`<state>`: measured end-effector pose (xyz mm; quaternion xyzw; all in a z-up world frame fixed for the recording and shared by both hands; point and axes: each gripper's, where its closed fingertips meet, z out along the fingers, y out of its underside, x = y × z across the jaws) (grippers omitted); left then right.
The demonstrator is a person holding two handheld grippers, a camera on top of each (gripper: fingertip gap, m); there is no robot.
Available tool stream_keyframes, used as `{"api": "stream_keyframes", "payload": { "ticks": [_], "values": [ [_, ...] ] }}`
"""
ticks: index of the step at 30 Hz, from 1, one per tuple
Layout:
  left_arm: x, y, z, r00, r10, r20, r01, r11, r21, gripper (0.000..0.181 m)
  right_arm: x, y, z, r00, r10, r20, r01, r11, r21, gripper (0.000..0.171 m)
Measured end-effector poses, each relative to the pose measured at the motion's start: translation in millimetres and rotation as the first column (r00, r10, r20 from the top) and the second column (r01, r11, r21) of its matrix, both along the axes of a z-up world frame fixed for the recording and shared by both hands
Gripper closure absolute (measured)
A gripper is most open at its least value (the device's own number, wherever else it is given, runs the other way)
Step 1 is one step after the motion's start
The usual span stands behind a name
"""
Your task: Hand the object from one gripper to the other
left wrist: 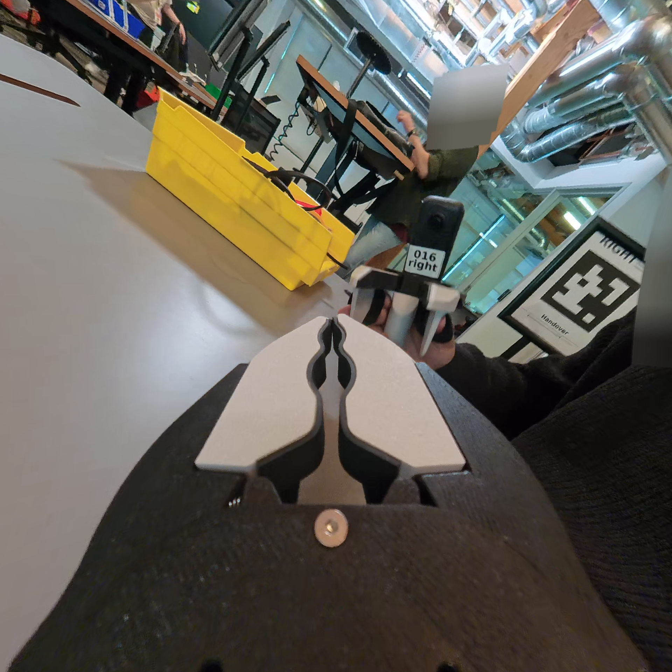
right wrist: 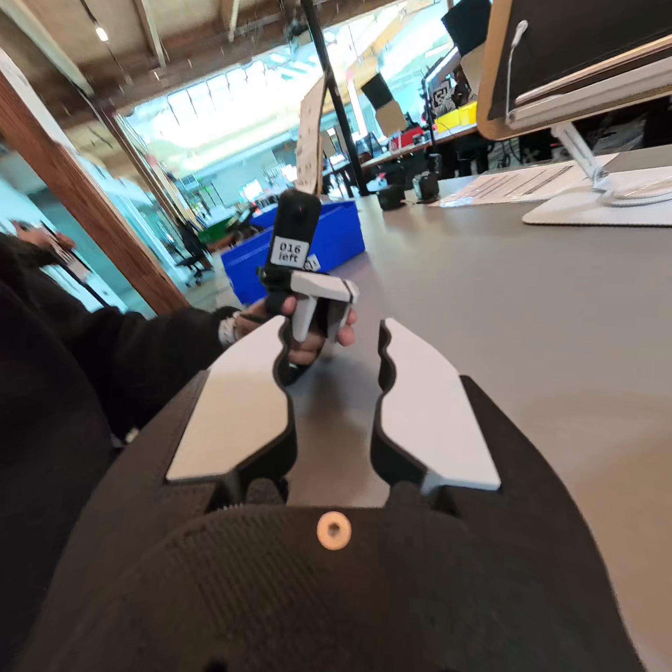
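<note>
Which item is the object to be handed over cannot be told from either view; neither tool is pinching anything. The left tool (left wrist: 332,323) has its 2 white fingers pressed together at the tips, with only a thin wavy slit between them, and it hangs low over the grey bench (left wrist: 109,309). The right tool (right wrist: 332,327) has its fingers spread wide, with bare bench showing through the gap. The 2 tools face each other near the bench edge, close but apart, each held by a hand in a dark sleeve (right wrist: 109,345). A yellow bin (left wrist: 232,203) with black cables in it sits on the bench beyond the left tool. A blue bin (right wrist: 327,240) stands behind the left tool in the right wrist view, and a monitor base (right wrist: 600,211) rests farther right.
</note>
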<state>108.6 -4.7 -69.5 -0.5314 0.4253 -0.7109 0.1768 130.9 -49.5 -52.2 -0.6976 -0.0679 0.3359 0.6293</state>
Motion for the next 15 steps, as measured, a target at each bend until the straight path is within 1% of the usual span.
{"api": "stream_keyframes", "payload": {
  "ticks": [2, 5, 7, 10, 13, 15],
  "values": [
    [-4, -11, 4, 1.000, -0.004, 0.015, 0.005, 0.998, -0.058, 0.181, 0, -12, -6, 0.996, -0.032, 0.085, 0.032, 0.999, 0.006, 0.126],
    [-14, -36, 1, 1.000, -0.019, 0.013, 0.020, 0.996, -0.089, 0.181, 5, -32, -3, 0.991, -0.080, 0.106, 0.078, 0.997, 0.025, 0.129],
    [-22, -55, -2, 0.999, -0.036, -0.001, 0.036, 0.997, -0.063, 0.181, 9, -45, 6, 0.991, -0.106, 0.082, 0.102, 0.993, 0.057, 0.130],
    [-34, -80, -5, 1.000, -0.017, -0.012, 0.017, 0.999, 0.030, 0.181, 12, -68, 11, 0.990, -0.129, 0.058, 0.124, 0.989, 0.077, 0.132],
    [-43, -102, -6, 1.000, 0.009, -0.016, -0.008, 0.997, 0.082, 0.181, 15, -92, 9, 0.984, -0.155, 0.088, 0.148, 0.986, 0.080, 0.133],
    [-46, -116, -8, 1.000, 0.018, -0.025, -0.016, 0.997, 0.076, 0.181, 16, -109, 6, 0.979, -0.169, 0.118, 0.161, 0.984, 0.074, 0.133]
  ]
}}
